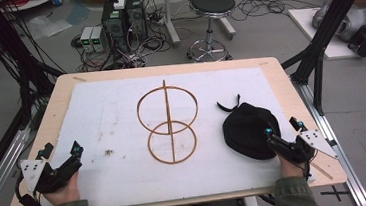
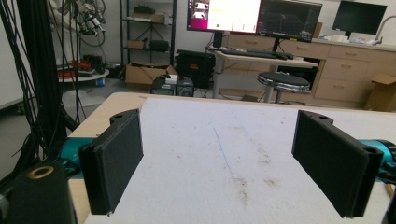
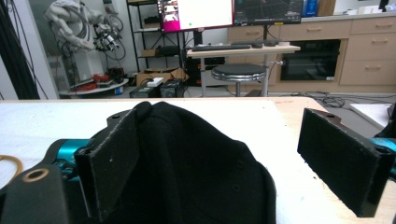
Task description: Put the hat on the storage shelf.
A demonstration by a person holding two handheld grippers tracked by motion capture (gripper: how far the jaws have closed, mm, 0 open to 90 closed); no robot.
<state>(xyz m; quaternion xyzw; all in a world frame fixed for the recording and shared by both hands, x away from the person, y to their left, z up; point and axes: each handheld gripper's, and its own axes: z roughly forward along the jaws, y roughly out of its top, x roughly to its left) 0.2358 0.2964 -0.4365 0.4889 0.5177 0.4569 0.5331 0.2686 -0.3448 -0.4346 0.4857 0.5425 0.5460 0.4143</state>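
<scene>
Now I'm reaching for the black cap (image 1: 247, 130) — right gripper (image 1: 282, 132) jaws wide around its edge, left gripper (image 1: 63, 159) wide, idle — next, close and lift.

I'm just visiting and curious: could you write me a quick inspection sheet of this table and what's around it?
Surface: wooden table under a white mat with brownish stains.
Job's things: black cap at right; wooden two-ring stand mid-mat.
Clutter: nothing seen besides small crumbs.
Grippers: left gripper open over bare mat; right gripper open at the cap's near edge.
Cables: one trails from each gripper; tangled wiring on the floor beyond.
Surroundings: round stool, computer towers, monitors.
</scene>
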